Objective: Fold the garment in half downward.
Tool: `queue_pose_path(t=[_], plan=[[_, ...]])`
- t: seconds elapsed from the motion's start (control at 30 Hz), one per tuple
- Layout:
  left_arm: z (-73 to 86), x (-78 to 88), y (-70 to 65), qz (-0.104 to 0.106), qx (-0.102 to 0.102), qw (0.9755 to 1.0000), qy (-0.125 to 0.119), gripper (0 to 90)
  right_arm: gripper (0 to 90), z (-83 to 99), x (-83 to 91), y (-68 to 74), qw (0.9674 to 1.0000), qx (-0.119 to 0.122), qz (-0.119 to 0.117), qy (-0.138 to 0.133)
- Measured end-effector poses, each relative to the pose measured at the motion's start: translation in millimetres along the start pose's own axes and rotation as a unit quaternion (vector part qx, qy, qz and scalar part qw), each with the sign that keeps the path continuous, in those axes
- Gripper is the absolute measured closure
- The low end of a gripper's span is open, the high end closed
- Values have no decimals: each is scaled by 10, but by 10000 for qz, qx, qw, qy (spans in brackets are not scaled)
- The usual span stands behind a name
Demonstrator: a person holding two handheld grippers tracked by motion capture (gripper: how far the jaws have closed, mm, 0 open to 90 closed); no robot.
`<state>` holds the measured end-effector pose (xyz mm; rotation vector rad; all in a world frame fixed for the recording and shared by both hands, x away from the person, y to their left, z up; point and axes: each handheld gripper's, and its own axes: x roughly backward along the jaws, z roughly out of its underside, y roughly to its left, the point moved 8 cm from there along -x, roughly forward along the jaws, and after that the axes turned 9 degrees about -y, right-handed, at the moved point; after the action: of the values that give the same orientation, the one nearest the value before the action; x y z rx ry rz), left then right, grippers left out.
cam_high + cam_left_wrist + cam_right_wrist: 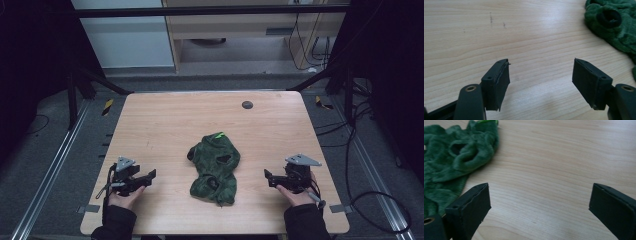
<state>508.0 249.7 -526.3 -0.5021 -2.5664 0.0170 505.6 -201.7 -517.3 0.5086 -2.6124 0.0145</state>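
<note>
Both grippers gape empty, left gripper and right gripper flanking the green garment, which runs near-to-far, seemingly equidistant.

No text, label, brand, number or sign could be read anywhere: not on the crumpled green fleece garment, nor on the pale wooden bench.

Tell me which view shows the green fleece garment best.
High view: the whole green fleece garment lies crumpled mid-table between both open grippers, outline and bright green tag visible. The left gripper view catches just an edge with one opening at top right; the right gripper view shows a closer part at upper left, cut off by the frame.
</note>
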Motion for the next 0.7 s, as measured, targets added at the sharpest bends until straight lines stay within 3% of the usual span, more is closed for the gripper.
queue_pose_path(t=[0.13, 0.2, 0.33, 0.7], plan=[[-28, 29, -70, 112, -15, 9999, -51, 308, 35, -53, 51, 76, 9999, 95, -90, -88], [-40, 36, -103, 169, -43, 9998, -62, 311, 108, -59, 64, 113, 9997, 182, -117, -117], [-68, 36, -189, 305, -90, 9995, -70, 332, 291, -48, 71, 181, 9994, 80, -306, -146], [-173, 30, -281, 437, -161, 9988, -127, 373, 364, -155, 90, 253, 9987, 103, -454, -215]])
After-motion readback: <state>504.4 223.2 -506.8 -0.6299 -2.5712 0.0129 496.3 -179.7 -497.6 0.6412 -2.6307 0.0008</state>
